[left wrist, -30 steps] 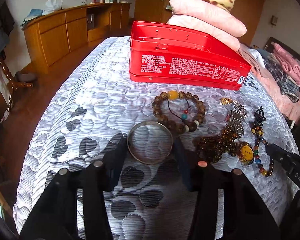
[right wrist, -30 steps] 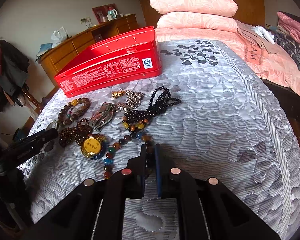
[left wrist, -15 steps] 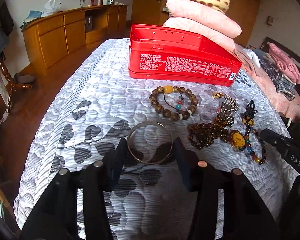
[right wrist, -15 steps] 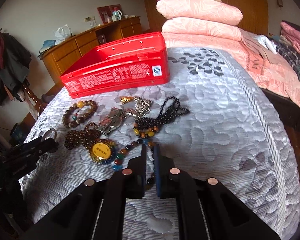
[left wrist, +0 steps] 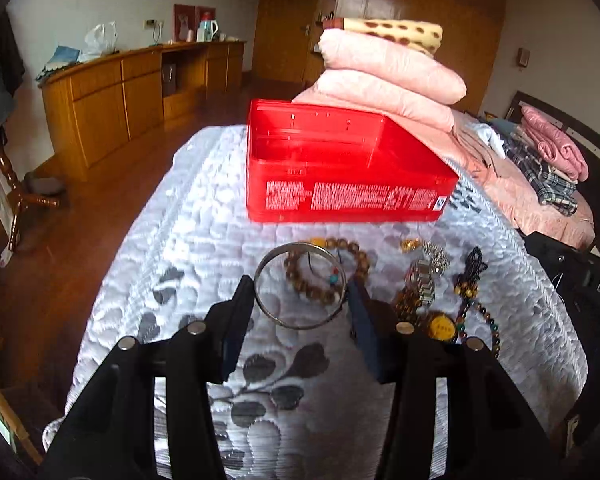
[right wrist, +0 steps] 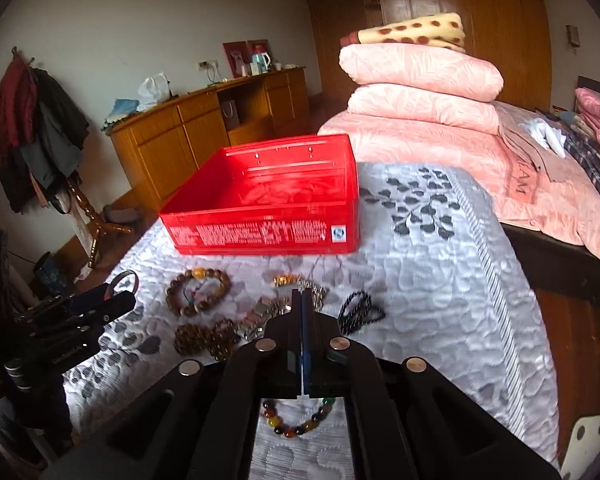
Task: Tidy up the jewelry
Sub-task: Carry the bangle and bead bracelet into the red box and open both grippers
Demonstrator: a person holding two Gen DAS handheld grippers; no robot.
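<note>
The left tongs (left wrist: pixel 300 300) clamp the silver bangle (left wrist: pixel 300 285) across its width, raised above the bed (left wrist: pixel 188 240), for transfer into the open red tin (left wrist: pixel 340 160). The right tongs (right wrist: pixel 302 300) are clenched on the multicoloured bead strand (right wrist: pixel 296 420).

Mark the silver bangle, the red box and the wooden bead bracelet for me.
silver bangle (left wrist: pixel 300 322): left wrist view, lower rim of the ring.
red box (right wrist: pixel 268 234): right wrist view, printed front wall.
wooden bead bracelet (right wrist: pixel 180 307): right wrist view, beads on its left arc.
</note>
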